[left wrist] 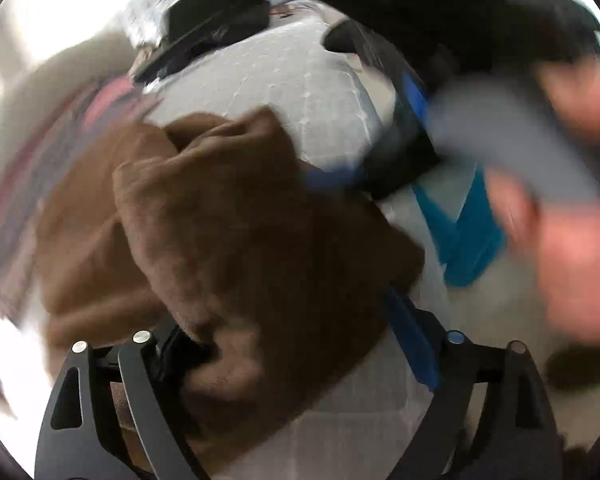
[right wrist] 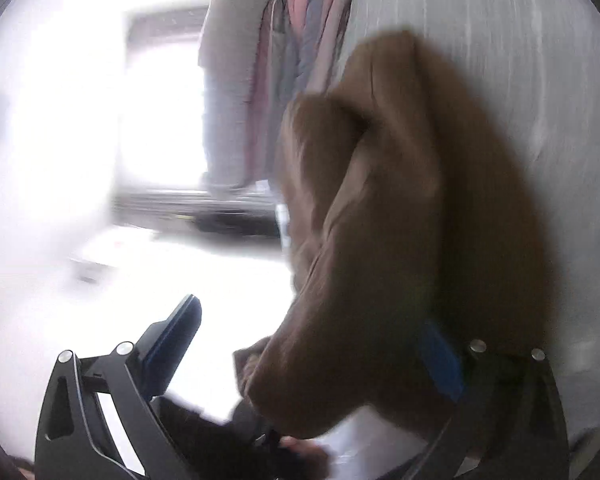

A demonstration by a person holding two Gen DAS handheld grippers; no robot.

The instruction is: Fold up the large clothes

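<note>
Nearest in the left wrist view: left gripper (left wrist: pixel 296 344) with jaws spread wide, pads pressing on nothing, though a fold of the brown fleece garment (left wrist: pixel 228 240) spills between the fingers and over the left one. Blue pad of the right finger (left wrist: pixel 414 344) bare at the garment's edge. Beyond that, the garment heaped in rumpled folds on the grey-white quilted bed cover (left wrist: pixel 284 80), toward its near left part. To the right, blurred, the right gripper (left wrist: pixel 396 160) with blue pads, its body grey, gripped by a hand (left wrist: pixel 580 256); fingers apart in that view. At the cover's far edge, a black folded item (left wrist: pixel 216 28), too blurred to name.

From the right wrist view: right gripper (right wrist: pixel 312 344) open as well, left finger (right wrist: pixel 172 344) standing clear in the air, right finger's blue pad (right wrist: pixel 440 360) against the garment (right wrist: pixel 412 220), nothing pinched. Garment draped along the bed cover (right wrist: pixel 520 60) near its left edge. Farther off, hanging clothes (right wrist: pixel 300 40) in pink and grey beside a bright window (right wrist: pixel 160 120).
</note>
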